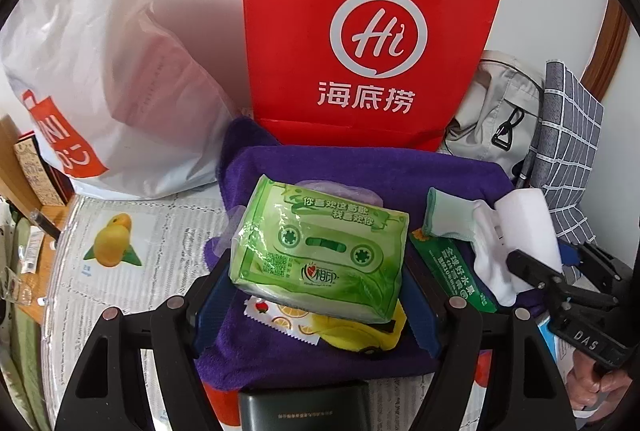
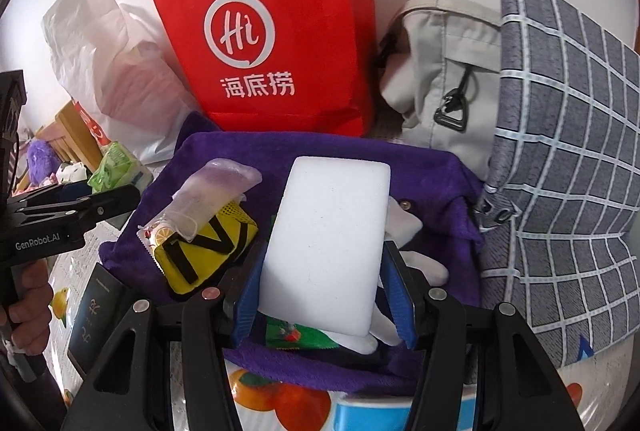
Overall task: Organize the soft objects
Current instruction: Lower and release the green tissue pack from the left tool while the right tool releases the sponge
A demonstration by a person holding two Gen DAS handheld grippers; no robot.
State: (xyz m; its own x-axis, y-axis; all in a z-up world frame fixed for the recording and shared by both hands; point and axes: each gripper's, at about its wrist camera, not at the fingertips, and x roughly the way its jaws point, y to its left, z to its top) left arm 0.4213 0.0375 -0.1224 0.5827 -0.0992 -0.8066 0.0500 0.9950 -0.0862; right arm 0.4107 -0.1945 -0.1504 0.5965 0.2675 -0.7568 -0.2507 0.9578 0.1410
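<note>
Landmark: spread purple plush towel point(image 1: 400, 171).

Left gripper point(image 1: 316, 299): blue pads clamped on either side of a green plastic-wrapped tissue pack point(image 1: 320, 251), held above the towel's near half.

Right gripper point(image 2: 326, 267): blue pads pressed against both long sides of a white rectangular foam sponge block point(image 2: 328, 243), held over the towel's middle.

On the towel: yellow fabric pouch with black stripes point(image 2: 208, 251) at its left part; white glove point(image 2: 416, 263) under the sponge.

Red paper shopping bag point(image 1: 360, 31) stands just behind the towel.
</note>
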